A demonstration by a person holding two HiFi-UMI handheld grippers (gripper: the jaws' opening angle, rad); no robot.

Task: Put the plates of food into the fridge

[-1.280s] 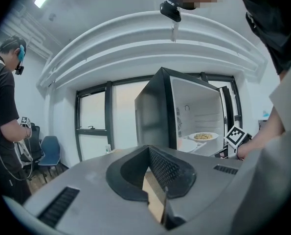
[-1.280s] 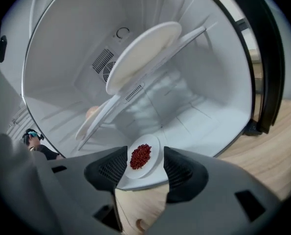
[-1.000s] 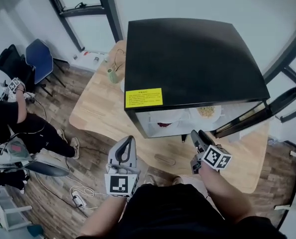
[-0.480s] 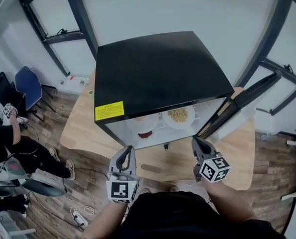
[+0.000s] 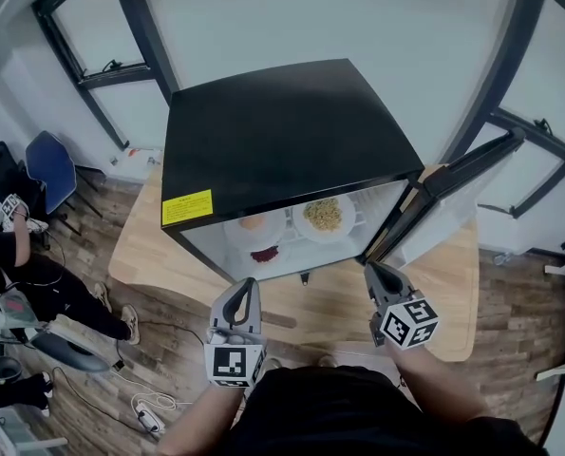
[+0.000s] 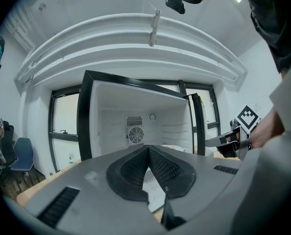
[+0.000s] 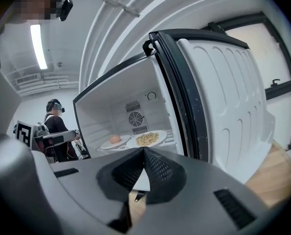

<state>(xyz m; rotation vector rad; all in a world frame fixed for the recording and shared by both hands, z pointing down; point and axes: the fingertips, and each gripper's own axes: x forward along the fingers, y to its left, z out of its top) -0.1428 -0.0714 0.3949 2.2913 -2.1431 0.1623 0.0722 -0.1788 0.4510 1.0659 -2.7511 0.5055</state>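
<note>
- Head view, looking steeply down on a black-topped fridge (image 5: 282, 131) that stands on a wooden table (image 5: 448, 288), its door (image 5: 458, 174) swung wide open to the right.
- On the white shelf inside: a plate of noodles (image 5: 324, 216) on the right and a plate with a round orange item (image 5: 254, 224) just beside it on the left.
- Nearer the shelf's front edge, a patch of dark red food (image 5: 264, 253); the dish under it too small to make out.
- At the front left corner of the fridge top, a yellow label (image 5: 187, 207).
- Low in front of the opening, the left gripper (image 5: 247, 283), held level and aimed into the fridge; jaws pressed together at the tips, nothing between them. Straight ahead in the left gripper view, the round fan grille (image 6: 135, 135) on the back wall.
- Further right, close to the lower edge of the open door, the right gripper (image 5: 369, 270), tilted slightly downward; jaws closed tip to tip and empty. Beyond the tips in the right gripper view, both plates on the shelf.
- Both grippers clear of the plates and of the shelf, touching nothing.
- At the far left of the head view, on the wooden floor: a blue chair (image 5: 47, 160) and a seated person (image 5: 16, 264) in dark clothes.
</note>
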